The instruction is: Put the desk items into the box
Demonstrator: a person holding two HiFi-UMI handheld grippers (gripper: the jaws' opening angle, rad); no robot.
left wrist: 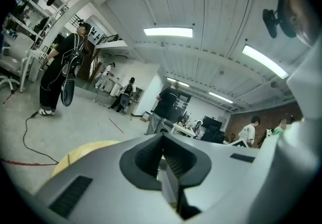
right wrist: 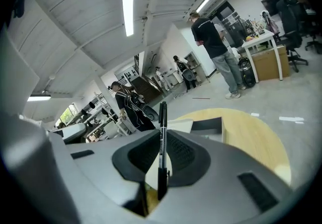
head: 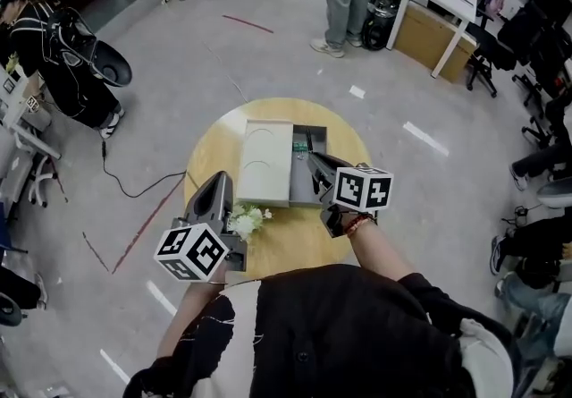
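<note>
Over the open half of the grey box [head: 298, 183], the right gripper [right wrist: 162, 135] is pinching a black pen [right wrist: 162, 112], and the pen's end pokes out past the fingertips. The box's pale lid [head: 265, 159] lies flipped open to the left. Down at the near side of the round wooden worktop [head: 286, 249], the left gripper [left wrist: 163, 138] has its jaws pressed together on nothing, just beside a small bunch of white flowers [head: 248, 221].

We see a black pen [right wrist: 161, 140] in the grey right hand-held gripper [head: 313, 159], black-and-white square markers on its cube [head: 363, 188], a pale grey box [head: 266, 164] with a dark inside, white flowers [head: 248, 221] and a yellow worktop [head: 210, 159].
</note>
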